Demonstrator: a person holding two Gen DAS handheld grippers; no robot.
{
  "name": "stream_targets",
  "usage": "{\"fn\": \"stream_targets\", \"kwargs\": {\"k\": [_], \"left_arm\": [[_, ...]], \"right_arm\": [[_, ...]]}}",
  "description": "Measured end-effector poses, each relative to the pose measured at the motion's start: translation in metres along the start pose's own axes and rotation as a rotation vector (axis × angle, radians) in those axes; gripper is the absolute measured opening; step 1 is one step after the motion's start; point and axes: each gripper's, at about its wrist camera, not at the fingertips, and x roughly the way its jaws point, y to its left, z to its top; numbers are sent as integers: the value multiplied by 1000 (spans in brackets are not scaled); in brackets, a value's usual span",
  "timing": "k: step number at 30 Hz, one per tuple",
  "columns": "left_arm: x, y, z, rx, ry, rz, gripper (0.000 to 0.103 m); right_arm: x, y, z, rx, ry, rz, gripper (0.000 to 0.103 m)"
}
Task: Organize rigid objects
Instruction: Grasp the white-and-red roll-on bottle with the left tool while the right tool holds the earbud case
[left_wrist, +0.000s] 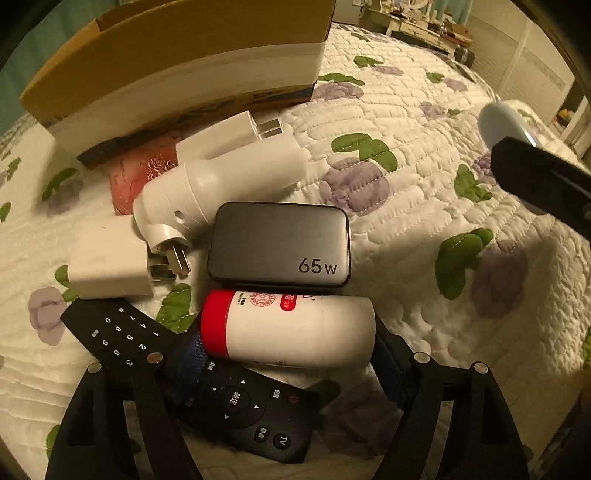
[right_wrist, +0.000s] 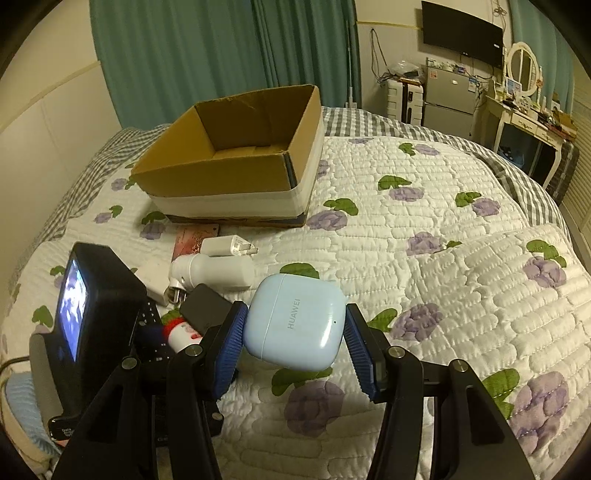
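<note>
My left gripper (left_wrist: 288, 332) is shut on a white bottle with a red cap (left_wrist: 288, 326), held sideways just above a black remote (left_wrist: 236, 402). Beyond it lie a grey 65W charger (left_wrist: 279, 243), a white angled plug (left_wrist: 218, 188), and two white adapters (left_wrist: 110, 260) (left_wrist: 229, 133). My right gripper (right_wrist: 295, 332) is shut on a light blue earbud case (right_wrist: 295, 321), held above the quilt. The open cardboard box (right_wrist: 236, 173) stands further back; it looks empty. The left gripper's body (right_wrist: 92, 314) shows at the left of the right wrist view.
A pink card (left_wrist: 140, 173) lies by the box's front edge. The flowered quilt (right_wrist: 443, 258) stretches to the right. A dresser, fridge and mirror (right_wrist: 517, 96) stand beyond the bed. Green curtains hang behind the box.
</note>
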Motion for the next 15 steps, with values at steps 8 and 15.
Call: {"fn": "stream_targets", "kwargs": {"k": [8, 15], "left_arm": [[-44, 5, -6, -13, -120, 6, 79], [-99, 17, 16, -37, -258, 59, 79]], "right_arm": [[-3, 1, 0, -8, -7, -27, 53], [-21, 13, 12, -40, -47, -31, 53]]}}
